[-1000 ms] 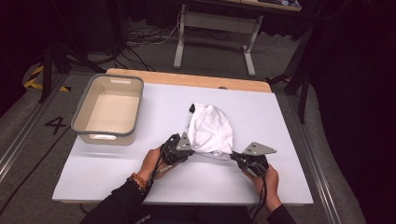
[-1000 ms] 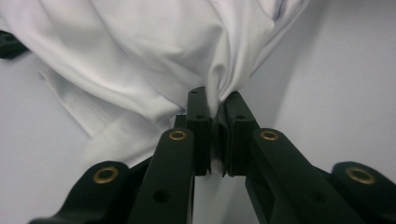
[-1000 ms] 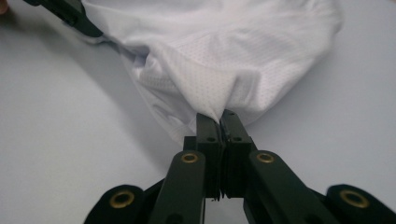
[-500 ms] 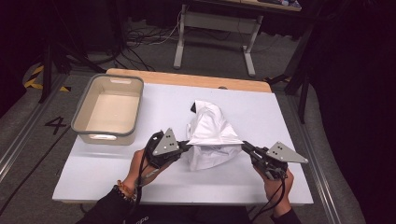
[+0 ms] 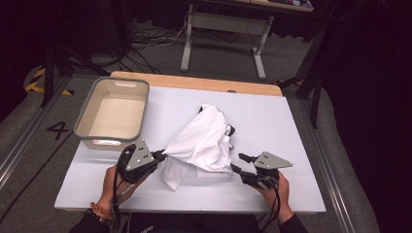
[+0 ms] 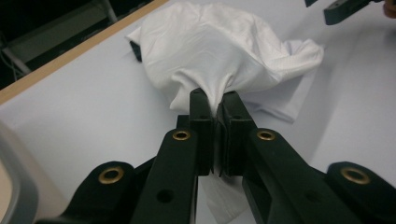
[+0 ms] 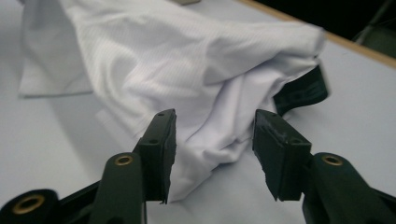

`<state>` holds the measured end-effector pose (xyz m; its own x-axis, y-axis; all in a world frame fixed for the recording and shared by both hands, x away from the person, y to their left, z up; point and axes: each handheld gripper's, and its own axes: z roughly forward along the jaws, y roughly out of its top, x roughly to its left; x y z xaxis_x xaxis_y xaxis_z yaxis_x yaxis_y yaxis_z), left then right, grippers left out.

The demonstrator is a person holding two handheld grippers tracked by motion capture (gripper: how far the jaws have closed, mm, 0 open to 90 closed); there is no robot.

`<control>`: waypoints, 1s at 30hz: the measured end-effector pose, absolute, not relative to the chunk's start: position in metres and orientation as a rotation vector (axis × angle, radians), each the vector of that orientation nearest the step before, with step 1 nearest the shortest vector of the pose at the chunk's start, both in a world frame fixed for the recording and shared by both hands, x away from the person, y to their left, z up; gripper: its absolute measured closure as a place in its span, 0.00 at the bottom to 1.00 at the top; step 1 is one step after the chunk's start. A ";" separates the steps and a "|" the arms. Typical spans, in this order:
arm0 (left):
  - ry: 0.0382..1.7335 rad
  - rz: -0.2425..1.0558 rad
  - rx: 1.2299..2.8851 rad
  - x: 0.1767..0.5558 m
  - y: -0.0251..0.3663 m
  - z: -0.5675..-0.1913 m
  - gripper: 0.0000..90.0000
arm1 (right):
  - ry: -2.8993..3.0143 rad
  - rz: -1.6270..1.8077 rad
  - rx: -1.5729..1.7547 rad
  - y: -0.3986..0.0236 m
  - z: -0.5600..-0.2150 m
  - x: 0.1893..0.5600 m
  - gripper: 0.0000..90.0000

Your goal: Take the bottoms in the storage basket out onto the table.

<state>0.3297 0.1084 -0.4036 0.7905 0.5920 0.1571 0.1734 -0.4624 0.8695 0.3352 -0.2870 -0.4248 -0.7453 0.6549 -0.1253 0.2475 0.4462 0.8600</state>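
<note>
On the grey table [image 5: 301,116], right of the beige tub [image 5: 113,112], a white garment [image 5: 206,141] lies mid-table, one edge lifted. The left gripper [image 5: 158,156] pinches that edge, likely to spread it. The right gripper [image 5: 239,163], jaws just opened, stands spread beside the cloth, gripping nothing.
</note>
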 end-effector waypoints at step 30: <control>0.629 0.484 2.060 0.319 0.117 -0.432 0.95 | 2.170 1.125 0.842 -0.294 -0.428 0.337 0.98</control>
<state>0.3192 0.1175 -0.4322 0.7940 0.6001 0.0974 0.2472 -0.4650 0.8501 0.3374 -0.2937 -0.4279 -0.6530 0.7354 -0.1812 0.2755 0.4535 0.8476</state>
